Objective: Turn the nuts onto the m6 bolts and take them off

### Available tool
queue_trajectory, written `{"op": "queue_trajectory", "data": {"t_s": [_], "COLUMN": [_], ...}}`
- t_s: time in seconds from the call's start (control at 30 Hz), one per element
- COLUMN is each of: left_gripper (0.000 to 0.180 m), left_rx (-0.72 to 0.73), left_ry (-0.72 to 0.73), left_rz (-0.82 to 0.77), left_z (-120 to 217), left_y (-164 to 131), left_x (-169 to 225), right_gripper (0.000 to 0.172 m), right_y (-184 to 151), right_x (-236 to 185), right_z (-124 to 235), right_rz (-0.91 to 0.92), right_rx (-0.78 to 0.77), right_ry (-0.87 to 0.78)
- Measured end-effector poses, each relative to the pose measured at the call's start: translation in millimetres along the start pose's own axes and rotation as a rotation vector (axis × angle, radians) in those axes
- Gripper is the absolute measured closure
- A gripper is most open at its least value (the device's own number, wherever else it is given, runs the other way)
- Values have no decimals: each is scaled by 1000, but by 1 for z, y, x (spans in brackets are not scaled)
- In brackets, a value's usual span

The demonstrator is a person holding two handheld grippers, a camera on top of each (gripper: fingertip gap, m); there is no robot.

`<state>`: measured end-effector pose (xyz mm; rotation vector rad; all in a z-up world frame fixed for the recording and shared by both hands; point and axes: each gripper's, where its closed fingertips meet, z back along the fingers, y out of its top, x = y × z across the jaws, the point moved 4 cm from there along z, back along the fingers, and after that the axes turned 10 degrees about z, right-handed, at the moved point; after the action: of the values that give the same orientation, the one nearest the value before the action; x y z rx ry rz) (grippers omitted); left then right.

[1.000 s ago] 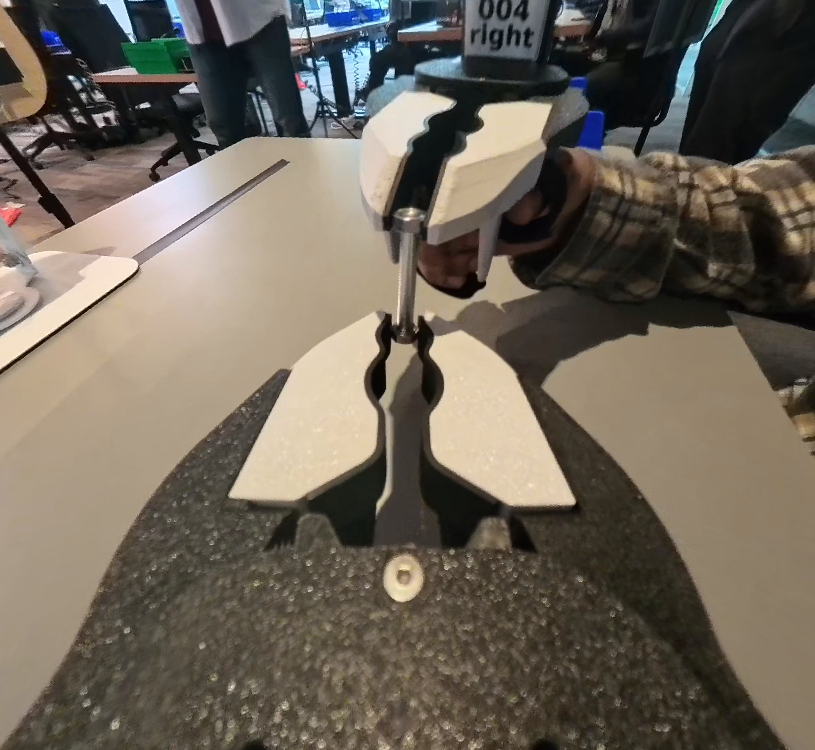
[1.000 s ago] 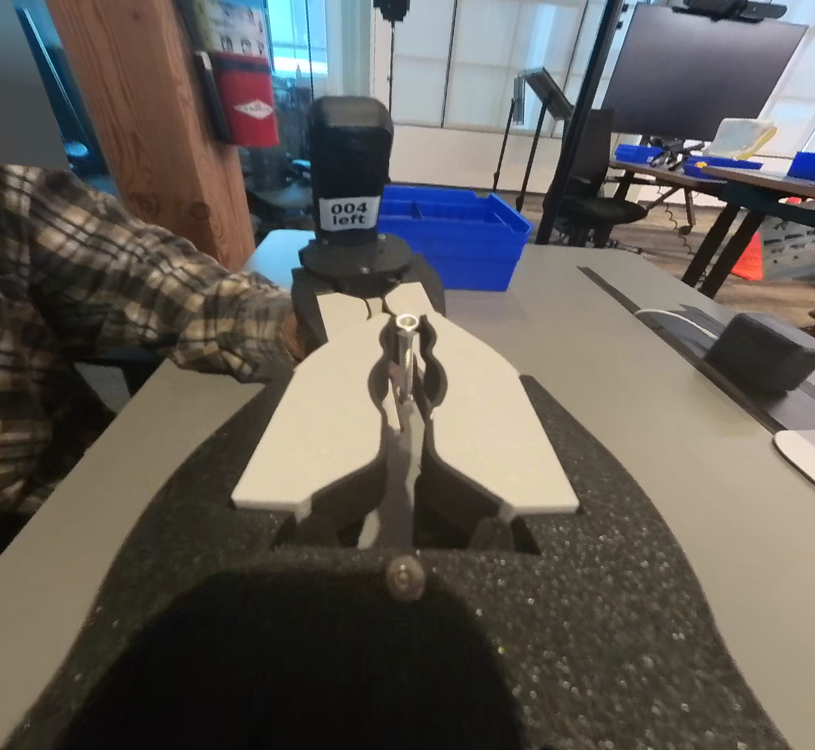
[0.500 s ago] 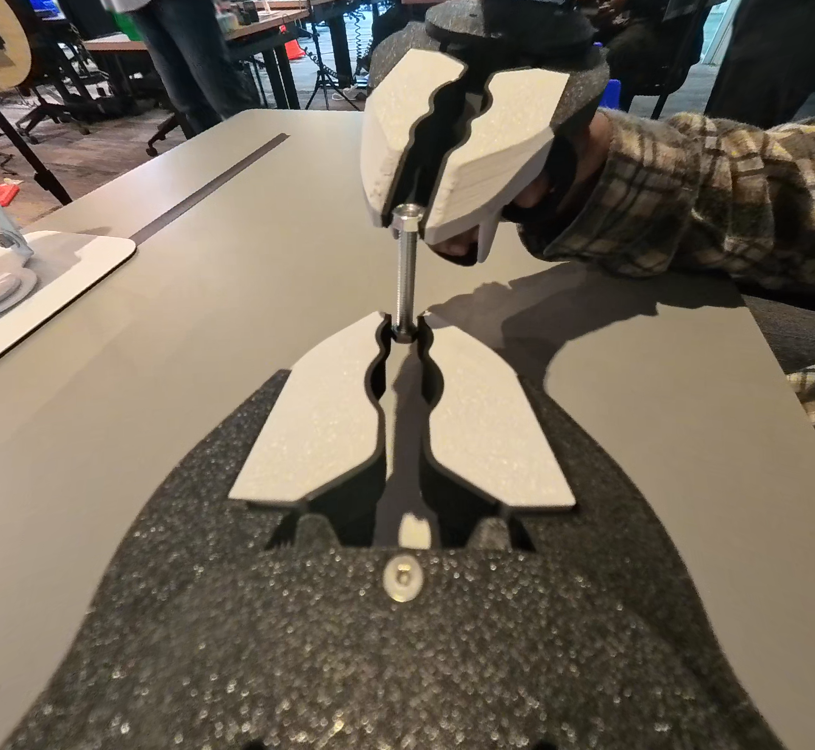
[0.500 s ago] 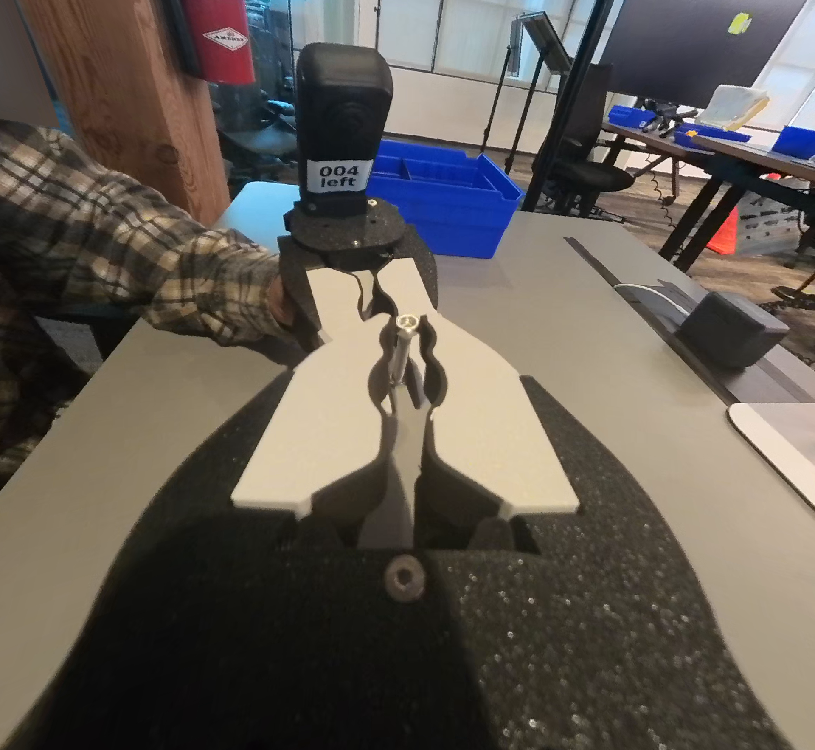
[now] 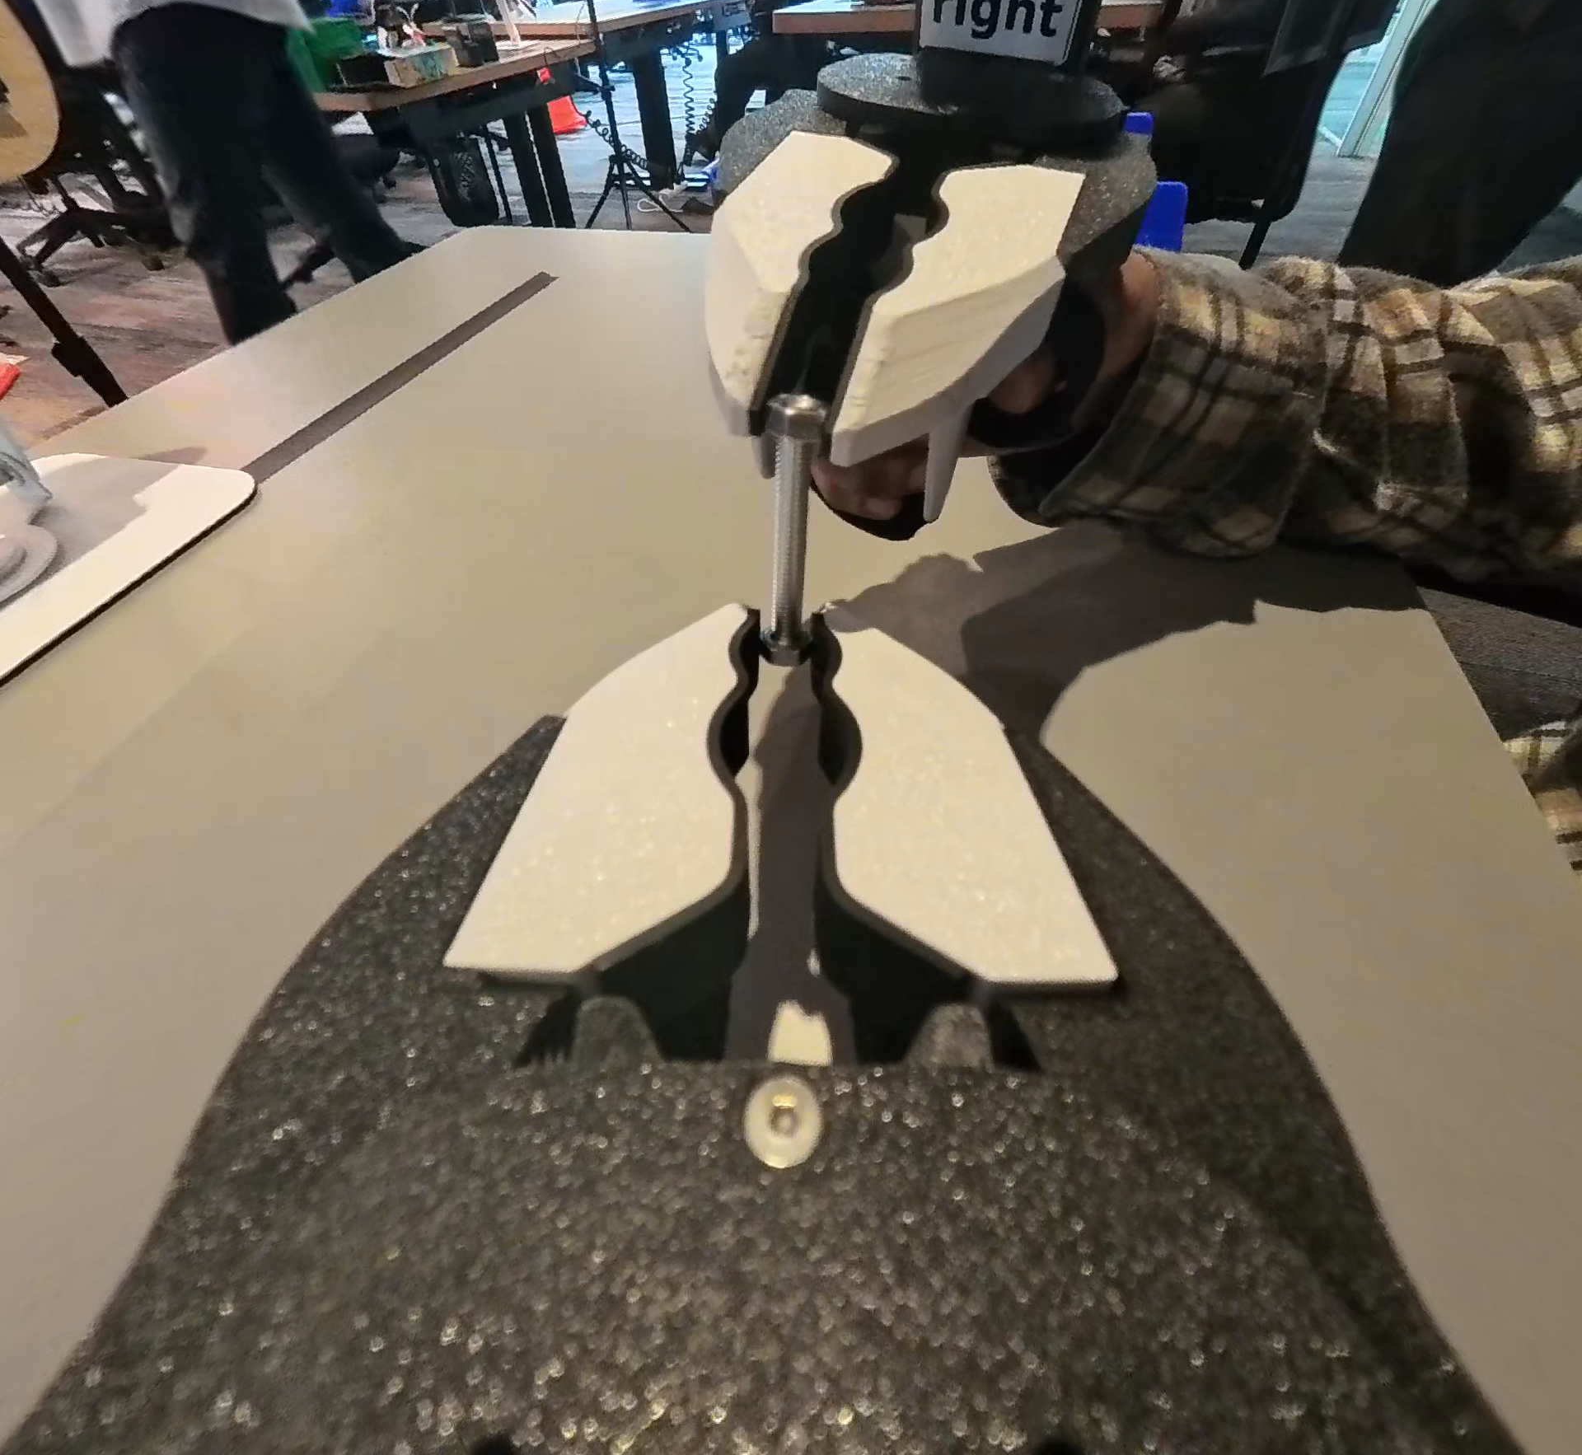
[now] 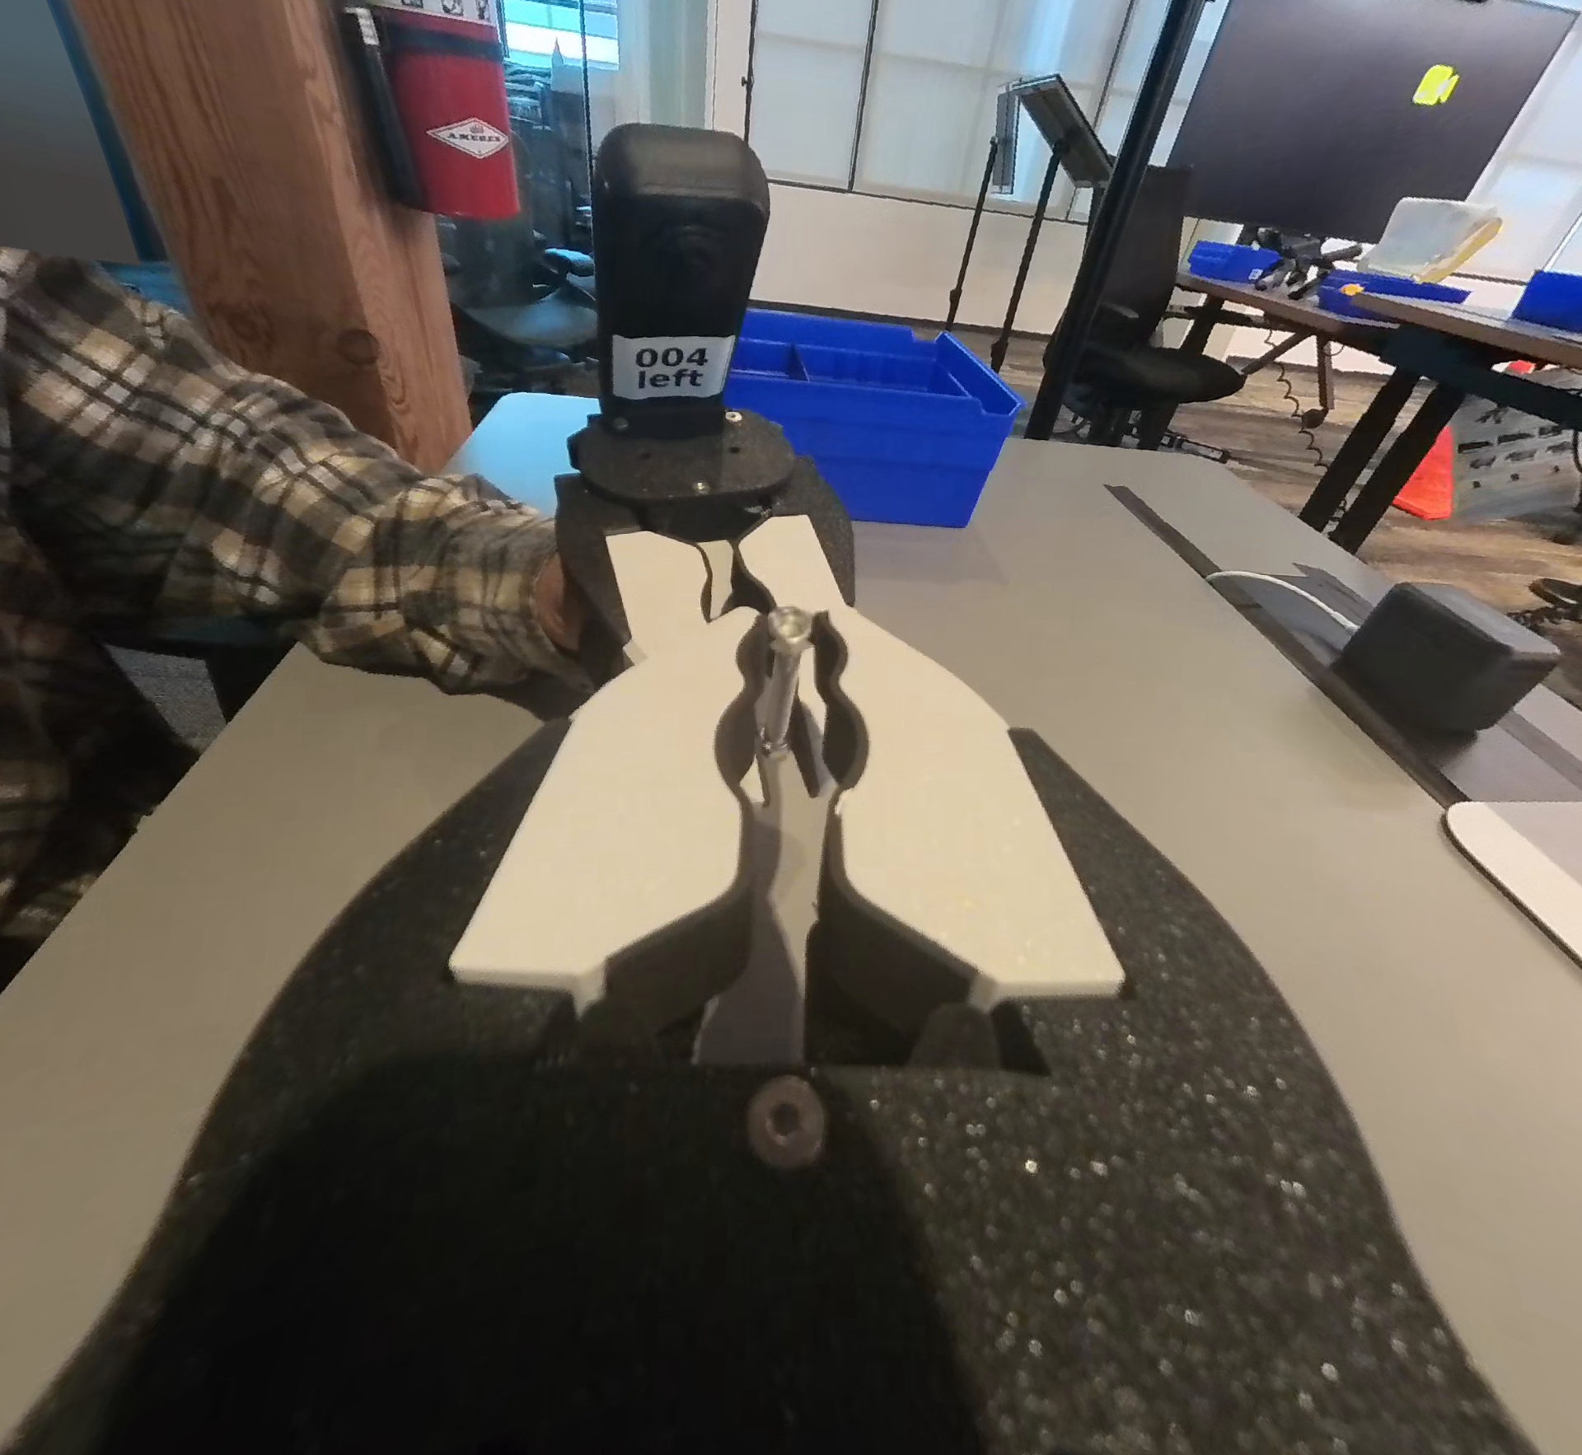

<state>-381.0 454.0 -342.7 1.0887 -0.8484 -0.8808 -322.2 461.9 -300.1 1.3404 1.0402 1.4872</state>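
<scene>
above the grey tabletop (image 5: pixel 359 643), the left hand-held gripper (image 5: pixel 783 639) clamps the nut (image 5: pixel 783 650) at the bolt's (image 5: pixel 789 524) lower end; the right hand-held gripper (image 6: pixel 792 631) pinches the bolt's head. best to keep the bolt straight and twist gently.

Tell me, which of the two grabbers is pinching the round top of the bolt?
The right gripper, the upper one beside the plaid sleeve. It clamps the bolt head; the left gripper pinches the nut at the bottom.

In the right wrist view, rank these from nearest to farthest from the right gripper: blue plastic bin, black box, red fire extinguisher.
From the right gripper:
1. Black box, right, on the grey table.
2. Blue plastic bin, ahead at the table's far edge.
3. Red fire extinguisher, far left on the wooden column.
</scene>
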Motion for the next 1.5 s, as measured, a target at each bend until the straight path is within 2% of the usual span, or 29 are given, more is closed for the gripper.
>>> {"op": "queue_trajectory", "data": {"t_s": [0.93,1.13,1.2,1.4,1.5], "left_gripper": [170,170,170,170,170], "left_rx": [0,3,8,47,78], "left_ry": [-19,-18,-6,119,154], "left_rz": [12,26,35,104,171], "left_z": [-1,0,1,12,22], "left_y": [0,-1,-1,-5,-6], "left_x": [1,-2,-5,-33,-50], "right_gripper": [157,159,157,153,153], "right_y": [2,0,-1,-19,-27], "right_x": [1,4,11,61,85], "right_z": [-3,-4,-5,1,8], "right_rz": [7,-29,-56,-125,-142], "right_rx": [-3,52,102,236,266], "right_ry": [11,16,-20,-373,-466]}}
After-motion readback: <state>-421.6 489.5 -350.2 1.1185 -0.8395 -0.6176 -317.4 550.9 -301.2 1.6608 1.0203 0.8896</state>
